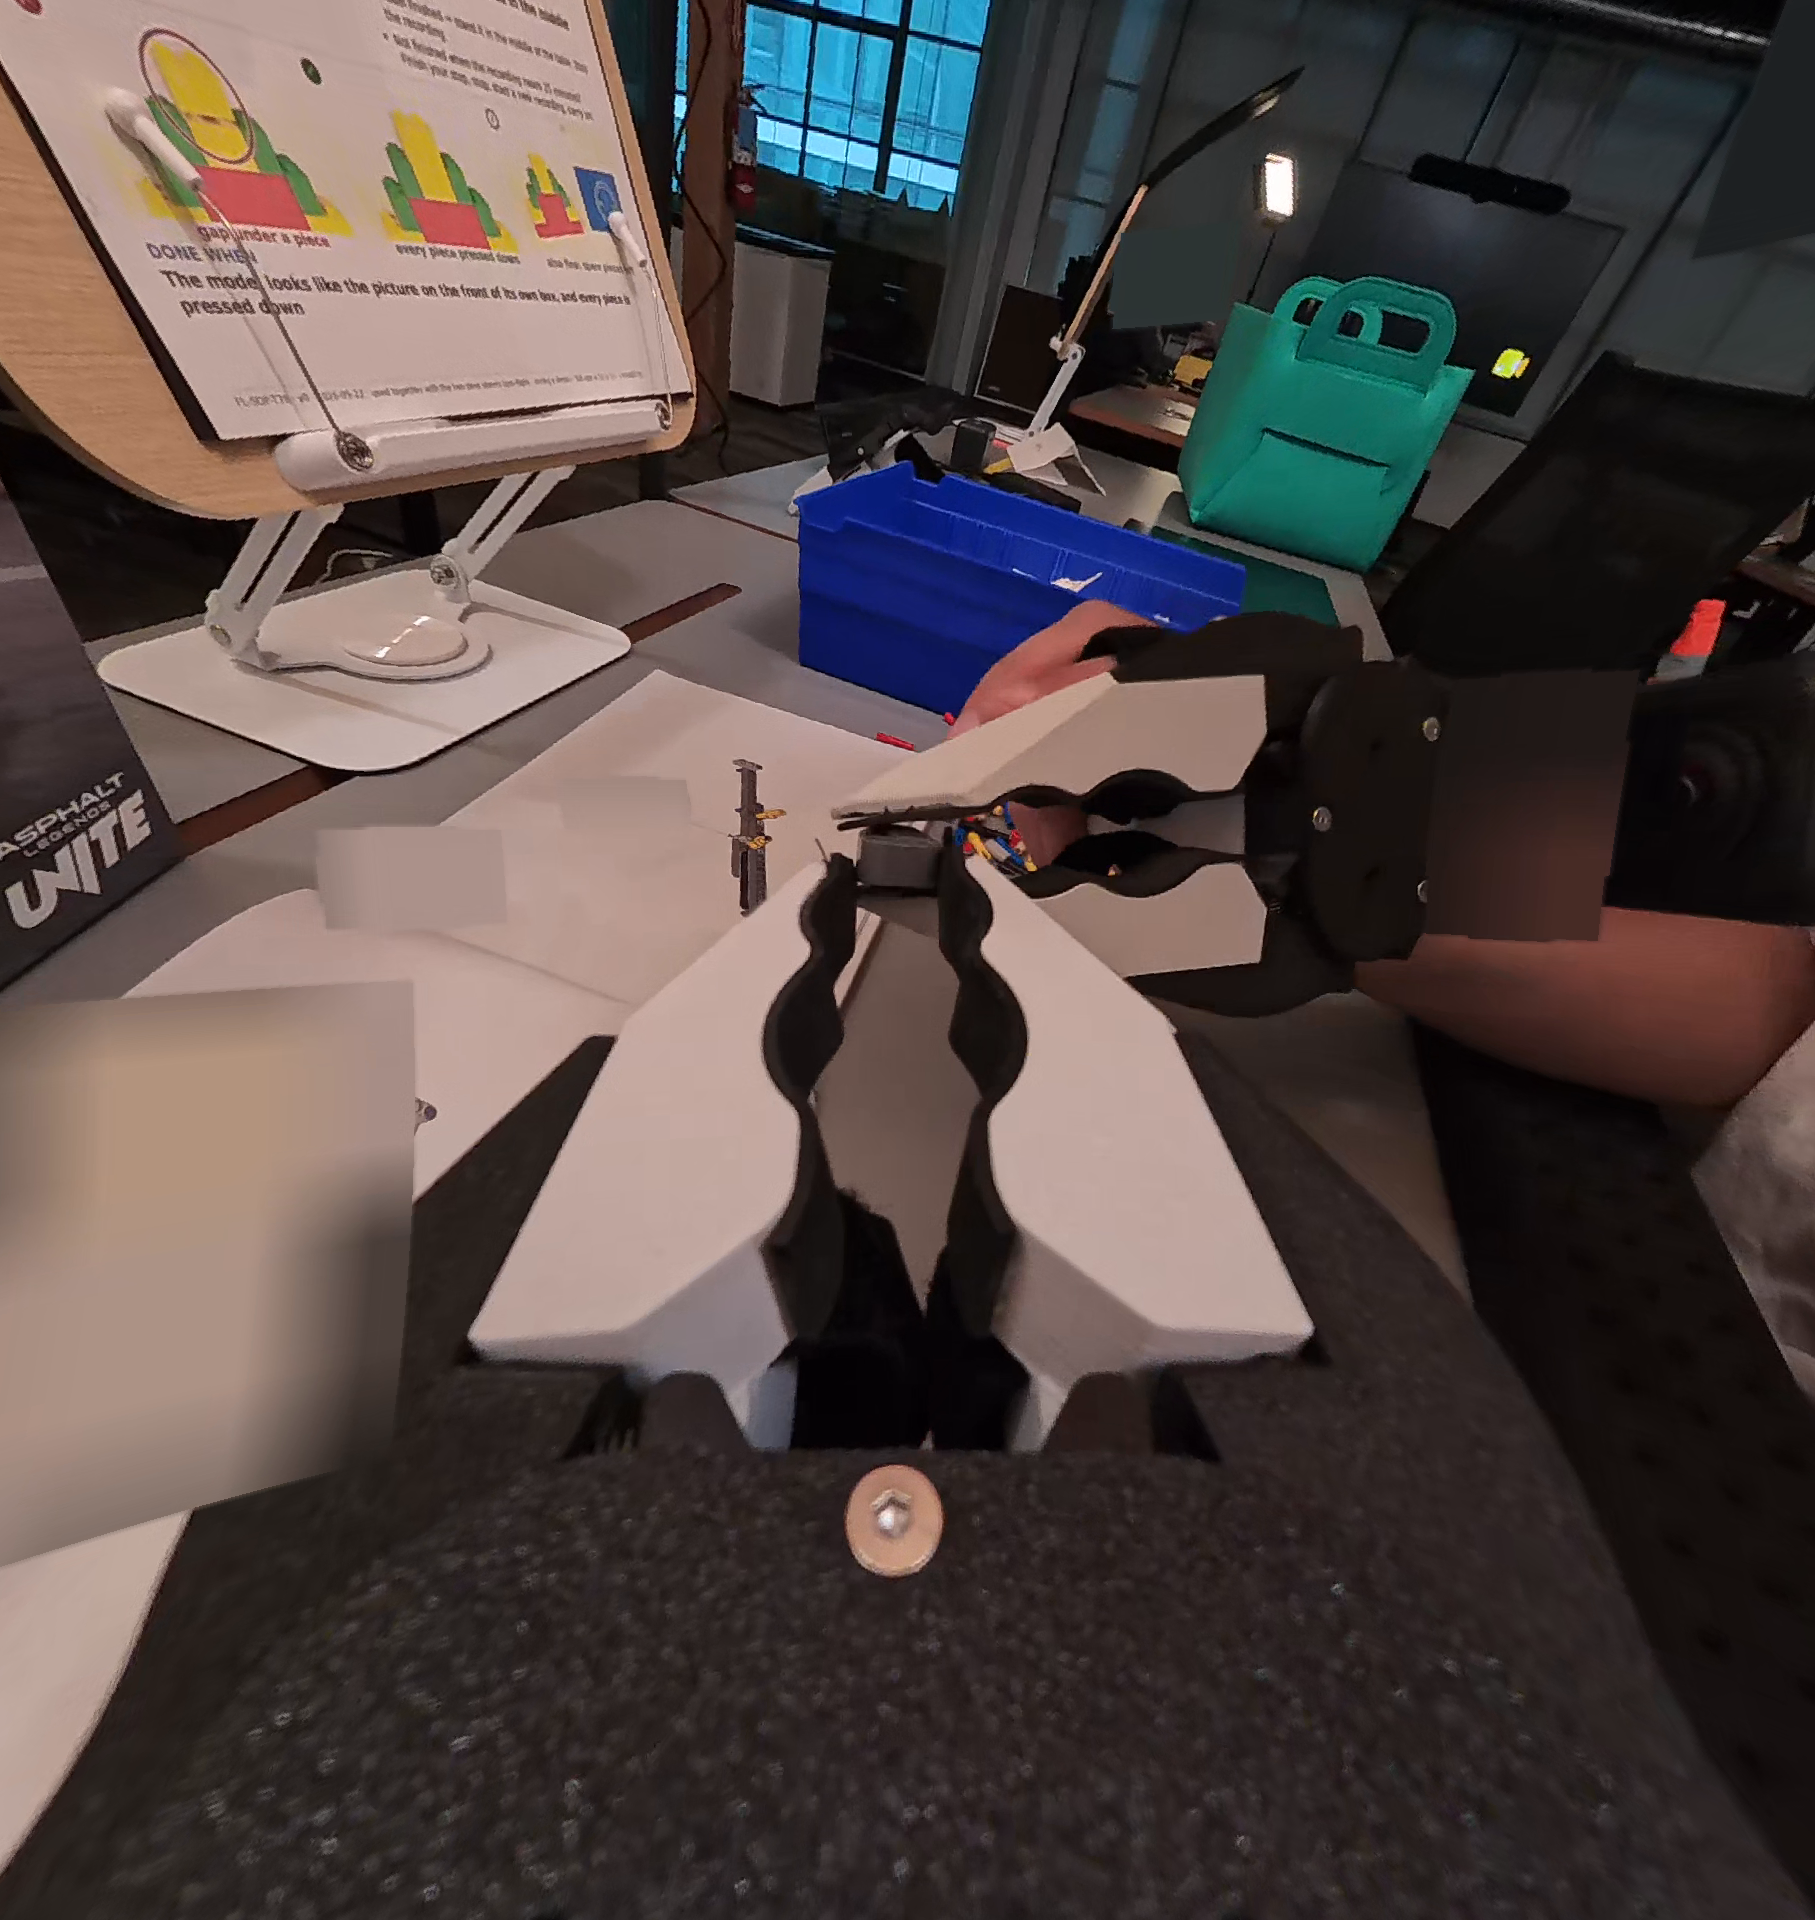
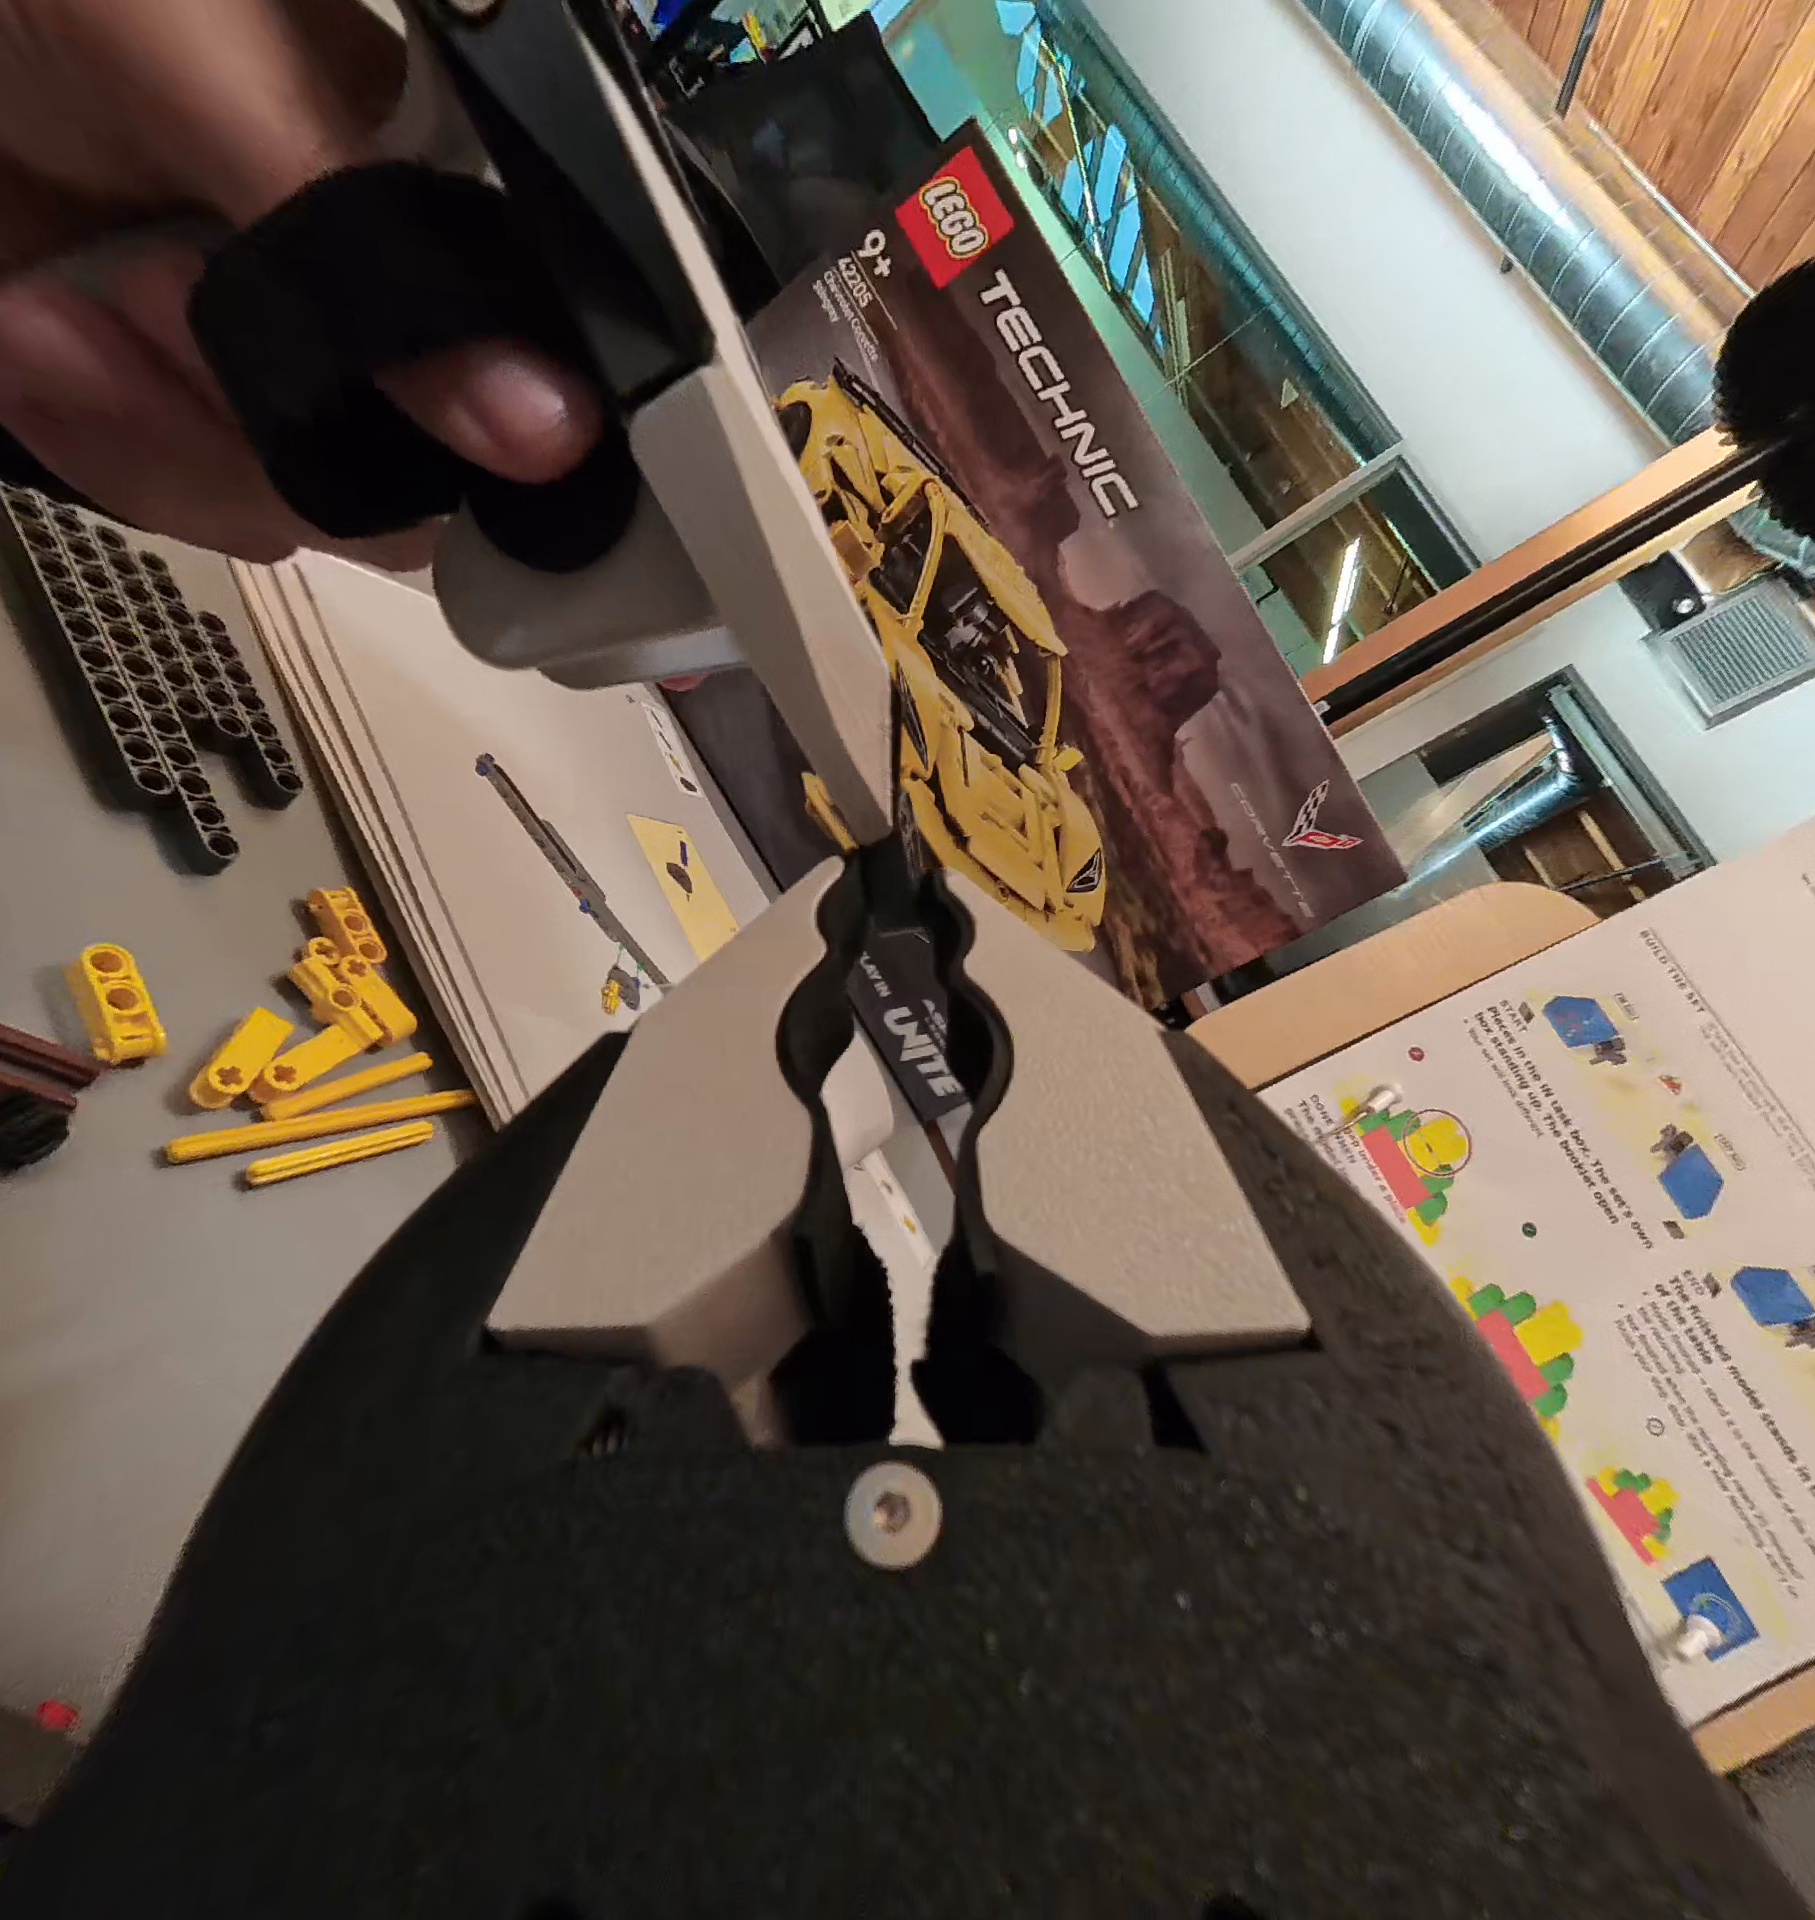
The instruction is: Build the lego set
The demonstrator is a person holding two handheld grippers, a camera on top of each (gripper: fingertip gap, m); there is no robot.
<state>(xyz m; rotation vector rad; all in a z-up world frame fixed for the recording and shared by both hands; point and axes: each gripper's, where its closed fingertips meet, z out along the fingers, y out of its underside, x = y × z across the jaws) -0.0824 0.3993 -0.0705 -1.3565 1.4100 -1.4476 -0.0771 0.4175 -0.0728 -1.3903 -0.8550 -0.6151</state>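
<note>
Grey small Lego piece (image 1: pixel 895 862) sits clenched between left gripper (image 1: pixel 895 875) tips, presumably steadied for fitting; right gripper (image 2: pixel 888 883) meets it, its grasp indeterminable.

Two wrist cameras, aimed at one meeting point

Each view is taken from behind its own tongs, close above the surface (image 1: pixel 591 582). The left view faces forward, upright; the right view is rolled sideways. The set box (image 2: pixel 1069 582) and the instruction sheet (image 1: pixel 363 208) are shared by both.
</note>
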